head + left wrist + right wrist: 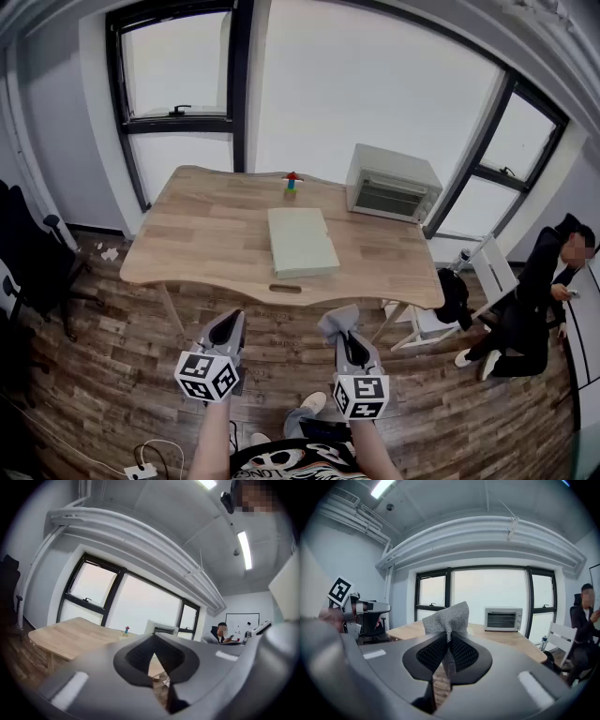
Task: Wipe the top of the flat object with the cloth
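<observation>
On the wooden table (197,234) by the windows, the flat object (301,241), a pale rectangular slab, lies near the middle with its top bare, its near end close to the table's front edge. Behind it stand a small coloured toy (292,183) and, at the far right corner, a toaster oven (392,183). Both grippers hang in front of the table over the wood-plank floor (112,375), well apart from the slab and touching nothing on the table. The right gripper (344,334) has its jaws pressed together on the cloth (337,321), a grey knitted piece; in the right gripper view the cloth (448,617) is pinched between the dark ribbed pads (461,652) and bunches up above the tips of the right gripper (449,651). The left gripper (231,323) is closed with nothing in it; in its own view the left gripper (153,654) shows only a small gap near the tips, through which the table is seen. A person (542,292) sits on the floor to the right, beside a white chair (491,269).
</observation>
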Motion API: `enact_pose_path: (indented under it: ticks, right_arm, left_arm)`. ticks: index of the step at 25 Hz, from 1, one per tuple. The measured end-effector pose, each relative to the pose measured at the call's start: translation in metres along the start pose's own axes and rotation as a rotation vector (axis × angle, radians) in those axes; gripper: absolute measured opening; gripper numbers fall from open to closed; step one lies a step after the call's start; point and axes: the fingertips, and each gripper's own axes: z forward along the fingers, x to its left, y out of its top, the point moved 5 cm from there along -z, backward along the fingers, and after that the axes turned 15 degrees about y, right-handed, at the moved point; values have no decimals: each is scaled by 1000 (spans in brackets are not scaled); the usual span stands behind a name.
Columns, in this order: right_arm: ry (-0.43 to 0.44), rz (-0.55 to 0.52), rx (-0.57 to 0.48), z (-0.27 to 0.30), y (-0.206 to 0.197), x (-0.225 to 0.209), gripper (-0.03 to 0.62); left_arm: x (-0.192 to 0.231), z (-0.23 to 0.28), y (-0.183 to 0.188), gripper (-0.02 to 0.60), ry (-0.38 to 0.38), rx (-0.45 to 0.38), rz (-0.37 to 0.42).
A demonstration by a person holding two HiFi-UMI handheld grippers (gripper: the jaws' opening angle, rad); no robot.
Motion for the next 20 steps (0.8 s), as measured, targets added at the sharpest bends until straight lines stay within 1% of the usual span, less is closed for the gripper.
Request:
enact_pose_path:
  ticks: [3,9,14,20]
  right_arm:
    - [-10,2,-1,-2,1,4,25]
    - [-6,5,-6,0,0,9,25]
    - [-15,26,-54,-1,4,13,25]
    - [-24,10,-54,10,6,13,25]
  left_arm:
    - [1,-2,4,57,-1,-3,20]
    - [7,-8,3,57,2,10,33]
    - [13,-14,8,57,9,2,35]
    - [28,-4,2,57,26,38,44]
